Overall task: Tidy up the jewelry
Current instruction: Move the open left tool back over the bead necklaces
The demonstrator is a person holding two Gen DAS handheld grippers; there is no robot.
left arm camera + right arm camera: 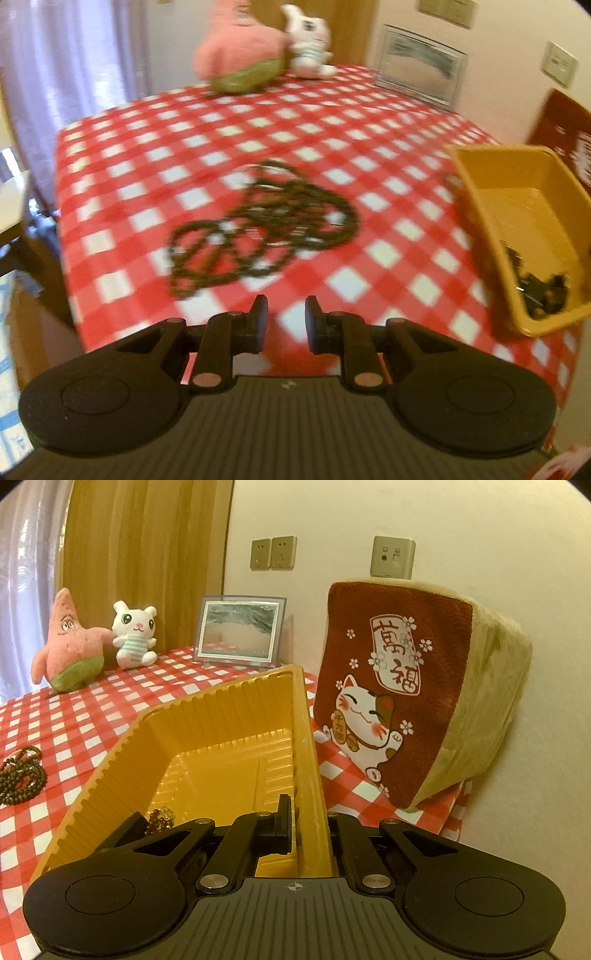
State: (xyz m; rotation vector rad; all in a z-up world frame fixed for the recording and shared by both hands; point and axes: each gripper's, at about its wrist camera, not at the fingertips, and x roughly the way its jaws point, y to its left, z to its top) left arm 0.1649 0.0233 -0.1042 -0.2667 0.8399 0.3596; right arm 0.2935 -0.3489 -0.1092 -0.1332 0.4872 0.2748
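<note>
My left hand-held gripper (286, 321) hangs empty, slightly parted, the bead necklaces (264, 225) lying just ahead. My right hand-held gripper (308, 823) clamps the yellow tray's (207, 716) wall.

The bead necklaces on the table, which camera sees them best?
The left wrist view: the whole pile of bead necklaces lies mid-picture on the checked cloth, though blurred. The right wrist view shows only part of it, sharper, at the left edge.

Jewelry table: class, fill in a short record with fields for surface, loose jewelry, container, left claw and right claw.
surface: red-checked tablecloth
loose jewelry: dark bead necklaces heaped on the cloth
container: yellow tray, some beads inside
left claw: empty, slightly apart, short of the necklaces
right claw: shut on the tray's wall
</note>
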